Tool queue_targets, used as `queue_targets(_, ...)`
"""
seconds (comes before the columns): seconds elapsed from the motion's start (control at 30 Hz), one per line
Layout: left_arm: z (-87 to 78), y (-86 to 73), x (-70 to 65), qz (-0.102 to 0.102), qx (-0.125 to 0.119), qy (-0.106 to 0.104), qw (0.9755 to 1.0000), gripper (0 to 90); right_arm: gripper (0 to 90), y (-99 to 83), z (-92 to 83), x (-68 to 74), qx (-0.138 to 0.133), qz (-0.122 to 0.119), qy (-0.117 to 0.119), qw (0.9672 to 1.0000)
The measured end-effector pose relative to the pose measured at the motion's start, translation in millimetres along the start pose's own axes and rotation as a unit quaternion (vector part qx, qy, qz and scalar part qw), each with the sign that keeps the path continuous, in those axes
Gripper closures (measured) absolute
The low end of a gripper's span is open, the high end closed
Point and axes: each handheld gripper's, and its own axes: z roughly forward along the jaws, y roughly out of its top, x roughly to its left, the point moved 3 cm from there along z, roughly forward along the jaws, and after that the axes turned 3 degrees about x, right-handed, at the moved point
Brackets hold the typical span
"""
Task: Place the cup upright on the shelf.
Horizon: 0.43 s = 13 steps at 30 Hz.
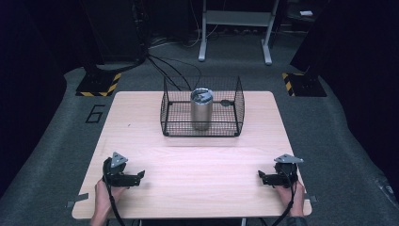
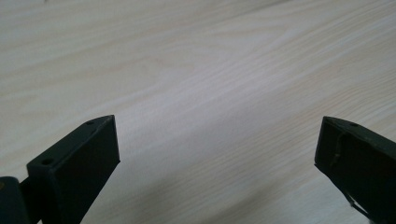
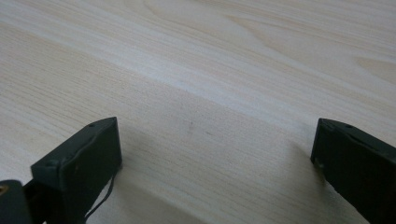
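Tumbler [image 1: 202, 109]: steel, upright, seen in the upper middle of the high view, standing inside a black wire basket [image 1: 235, 111] at the far end of the table [image 1: 197, 165]. Something crumpled appeared to sit in its mouth; too small to tell what. A small dark thing lay on the basket floor just right of it, likewise unclear.

Left gripper [image 1: 139, 175]: lower left of the high view, resting at the near edge of the table, held by a hand [image 1: 104, 196]. Jaws spread wide in the left gripper view, nothing between them but bare wood.

Right gripper [image 1: 260, 175]: lower right of the high view, mirrored against the left, also low on the table, held by the other hand [image 1: 289, 200]. Jaws likewise spread wide in the right gripper view, with empty wood grain between.

Both well apart from the basket and from each other.

Judged from this: work not yet begun. Nothing gripped, nothing reached for, tumbler untouched in the basket. Everything left to do: the reach forward, the closing on the tumbler, and whatever handling followed.
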Motion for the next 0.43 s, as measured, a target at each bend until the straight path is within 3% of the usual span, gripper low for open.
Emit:
queue_targets(0.17, 8.5, -10.9, 2.6, -0.012, 0.008, 0.002, 0.9999, 0.0, 1.3, 0.0, 0.0, 0.1, 0.000, 0.001, 0.000, 1.0000)
queue_targets(0.43, 12.5, -11.6, 1.1, -0.005, 0.009, 0.019, 0.9998, 0.0, 0.6, 0.0, 0.4, -0.9, 0.001, -0.006, 0.000, 1.0000)
